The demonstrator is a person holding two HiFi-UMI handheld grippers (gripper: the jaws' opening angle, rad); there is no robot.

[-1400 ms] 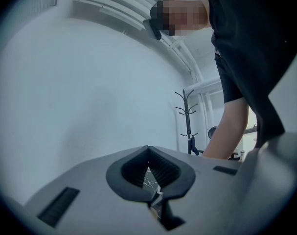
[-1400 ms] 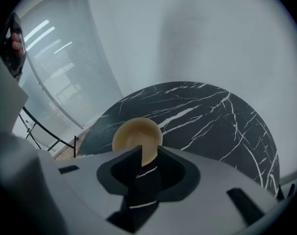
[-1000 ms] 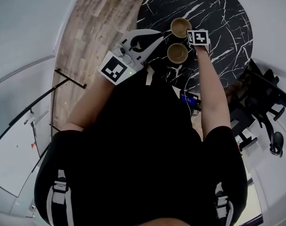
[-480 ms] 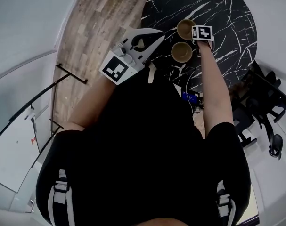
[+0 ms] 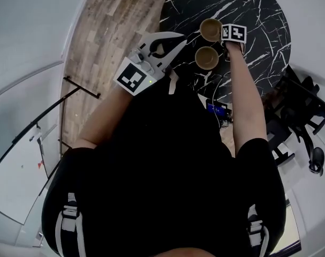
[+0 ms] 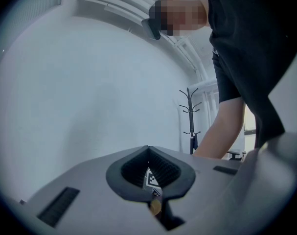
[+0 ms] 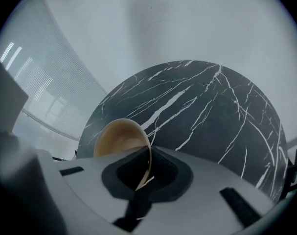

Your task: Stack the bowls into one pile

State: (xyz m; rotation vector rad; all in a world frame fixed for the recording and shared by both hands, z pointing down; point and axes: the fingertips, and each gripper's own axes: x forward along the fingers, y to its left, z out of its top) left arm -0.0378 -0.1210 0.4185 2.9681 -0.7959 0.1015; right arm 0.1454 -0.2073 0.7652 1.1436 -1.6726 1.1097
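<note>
the right gripper (image 7: 147,151) has just been closing and now pinches the rim of the far bowl (image 7: 116,137) over the black marble table (image 7: 212,106). it's hard to say whether that bowl is still resting there. the near bowl (image 5: 206,58) sits just beside it on the table. the left gripper (image 6: 148,151) hangs at the table's edge, jaws clenched together on nothing.

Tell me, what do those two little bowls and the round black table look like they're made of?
The far bowl and near bowl look like light wood or bamboo, possibly tan plastic: warm tan, matte, with a very thin wall in the right gripper view. The table looks like black marble or a marble-print laminate: smooth, with branching white veins.
</note>
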